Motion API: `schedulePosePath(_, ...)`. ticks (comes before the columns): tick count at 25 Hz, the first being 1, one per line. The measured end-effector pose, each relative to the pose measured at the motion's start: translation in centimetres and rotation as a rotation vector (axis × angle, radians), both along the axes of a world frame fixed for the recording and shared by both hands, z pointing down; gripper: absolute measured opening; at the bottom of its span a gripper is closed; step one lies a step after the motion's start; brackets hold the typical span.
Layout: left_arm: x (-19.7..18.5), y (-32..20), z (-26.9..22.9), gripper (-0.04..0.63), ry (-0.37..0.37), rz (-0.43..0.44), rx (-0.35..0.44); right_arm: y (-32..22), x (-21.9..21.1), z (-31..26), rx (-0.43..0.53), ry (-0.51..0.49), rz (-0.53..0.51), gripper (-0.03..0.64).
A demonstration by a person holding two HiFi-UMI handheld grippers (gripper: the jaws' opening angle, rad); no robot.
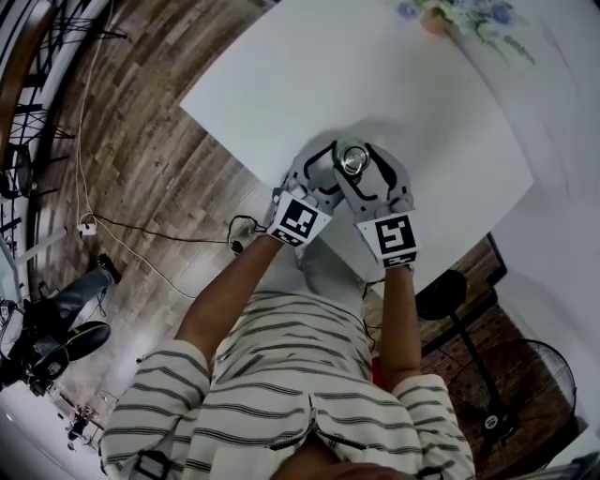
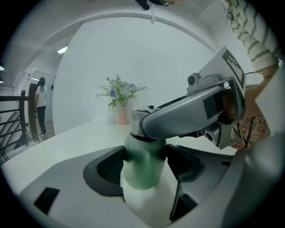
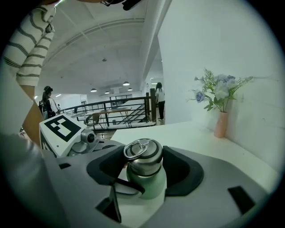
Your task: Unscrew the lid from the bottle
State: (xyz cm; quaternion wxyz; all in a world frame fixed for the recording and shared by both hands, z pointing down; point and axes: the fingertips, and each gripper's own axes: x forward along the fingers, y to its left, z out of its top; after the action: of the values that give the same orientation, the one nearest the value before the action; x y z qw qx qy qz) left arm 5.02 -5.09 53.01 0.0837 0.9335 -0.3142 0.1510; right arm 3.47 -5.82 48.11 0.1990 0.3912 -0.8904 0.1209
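Lid [image 1: 353, 159] of bright metal shows from above in the head view, near the front edge of the white table [image 1: 281, 75]. We see the left gripper [image 1: 328, 167] and the right gripper [image 1: 373, 178] meeting around it from either side, their marker cubes turned towards us. A vase of flowers [image 1: 436, 19] stands at the far end of the table, well apart from the grippers, and wood floor [image 1: 141, 141] lies beyond the table's left edge.

In the left gripper view we look along the jaws at the green bottle [image 2: 142, 164], which stands upright on the table. Both dark pads press on its upper body, one on each side, so this claw stands wide and grips the bottle. The right gripper crosses above it and hides the lid from this side. The vase stands behind, against the pale wall.

In the right gripper view the lid sits between the jaws, with its ring handle folded flat on top. Both pads lie against its sides, so we read this claw as closed on the lid, and fairly wide. The lid is seated on the bottle's neck, with the green shoulder showing just beneath. The left gripper's marker cube shows low at the left, and the vase stands near the wall at the right.
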Motion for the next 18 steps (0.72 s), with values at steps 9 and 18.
schedulePosePath(9,0.01,-0.35,0.09,0.307,-0.002,0.005,-0.003,-0.08,-0.23,-0.12,0.023,-0.033,-0.182,0.275)
schedulePosePath(18,-0.06,-0.39,0.04,0.307,0.001,0.017,0.002,0.31,-0.54,-0.43,0.077,-0.072,-0.453,0.275)
